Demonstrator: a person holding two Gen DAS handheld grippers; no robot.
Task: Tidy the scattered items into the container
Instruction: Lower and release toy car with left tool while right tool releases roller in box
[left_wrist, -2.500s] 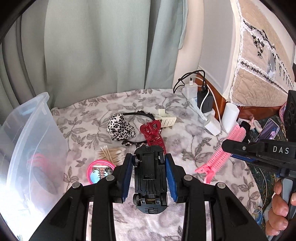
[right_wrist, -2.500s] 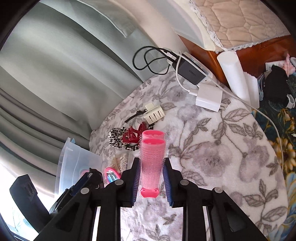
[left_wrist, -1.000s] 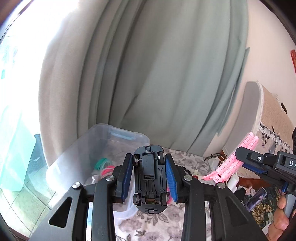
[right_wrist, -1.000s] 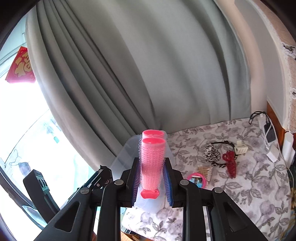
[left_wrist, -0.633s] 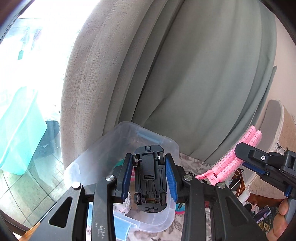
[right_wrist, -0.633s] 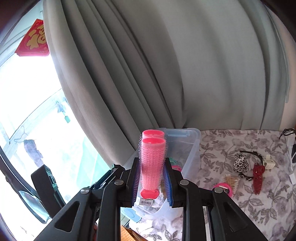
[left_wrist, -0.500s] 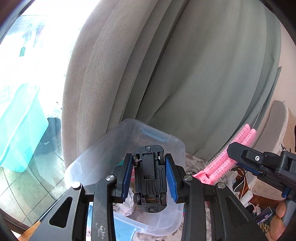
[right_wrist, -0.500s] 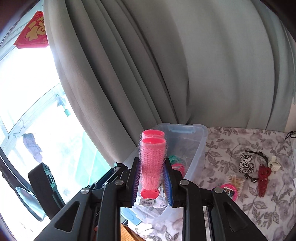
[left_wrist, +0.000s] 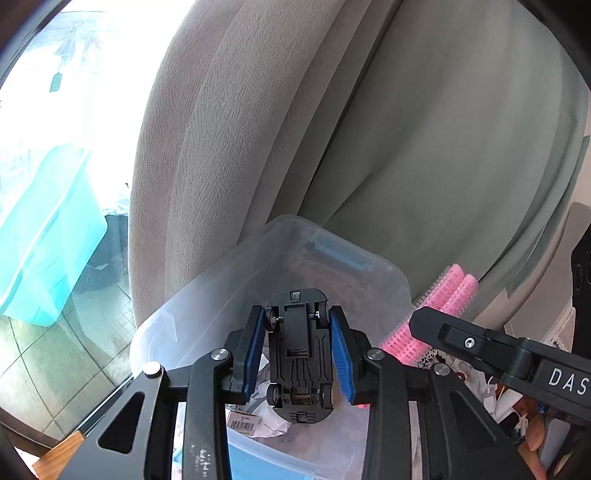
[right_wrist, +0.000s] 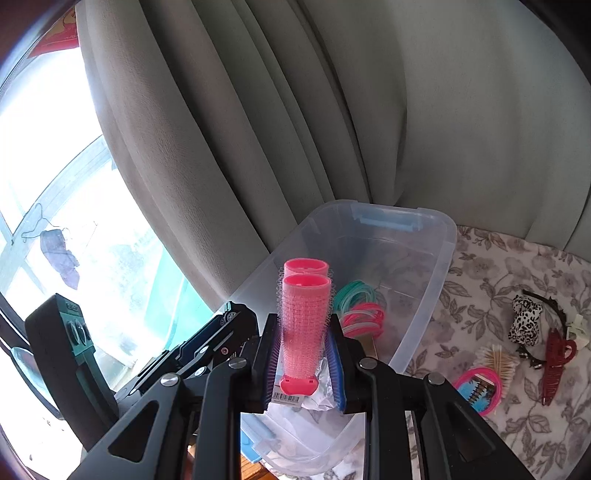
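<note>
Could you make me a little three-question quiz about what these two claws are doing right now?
1. What does the left claw grip?
2. True or false: the clear bin is empty.
3. Which lies on the floral cloth? A) red hair clip B) scissors C) spoon

Key:
1. A black toy car, underside facing the camera.
2. False: coloured hair ties already lie inside.
3. A, the red hair clip.
</note>
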